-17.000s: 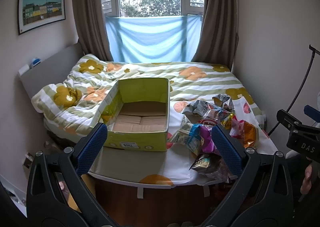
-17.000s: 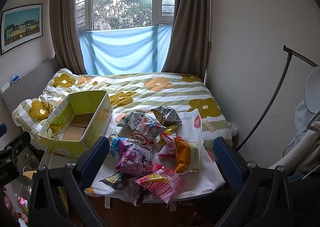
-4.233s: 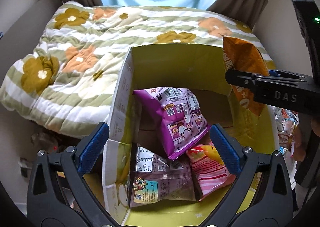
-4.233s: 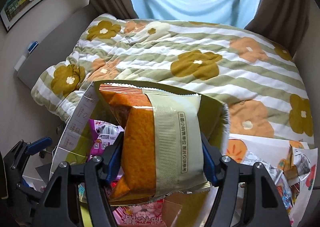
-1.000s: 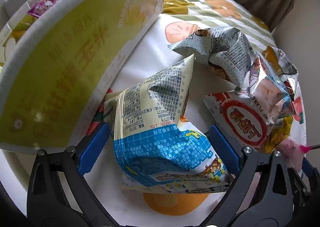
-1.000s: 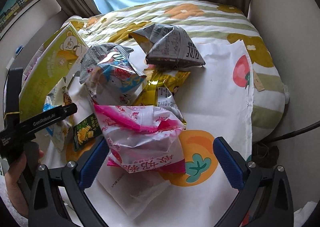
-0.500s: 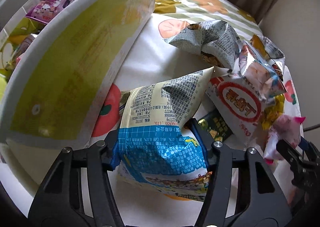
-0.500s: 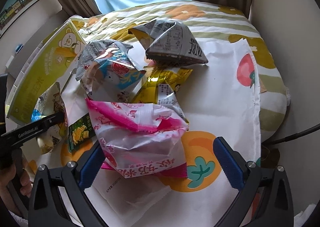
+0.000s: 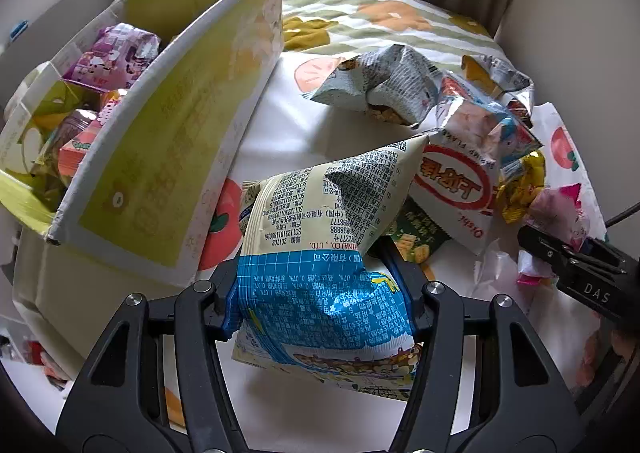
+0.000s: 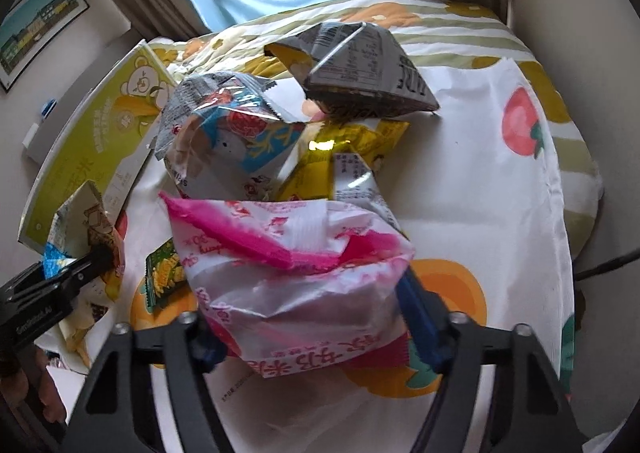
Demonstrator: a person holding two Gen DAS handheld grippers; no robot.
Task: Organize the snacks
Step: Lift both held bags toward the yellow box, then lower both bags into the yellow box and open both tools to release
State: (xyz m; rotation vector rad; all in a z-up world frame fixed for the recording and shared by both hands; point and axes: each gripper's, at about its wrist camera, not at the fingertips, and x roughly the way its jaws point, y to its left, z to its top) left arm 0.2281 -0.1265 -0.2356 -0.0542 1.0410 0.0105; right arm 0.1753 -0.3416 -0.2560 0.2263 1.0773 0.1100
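Left gripper (image 9: 320,293): lower centre of frame, angled down, jaws clamped on a blue-and-cream snack bag (image 9: 332,253).
Right gripper (image 10: 312,325): lower centre, jaws just closed around a pink-and-white snack bag (image 10: 296,273).

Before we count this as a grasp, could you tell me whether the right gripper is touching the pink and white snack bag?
Touching. In the right wrist view the right gripper, whose jaws have just been closing, has both blue pads pressed into the sides of the pink and white snack bag.
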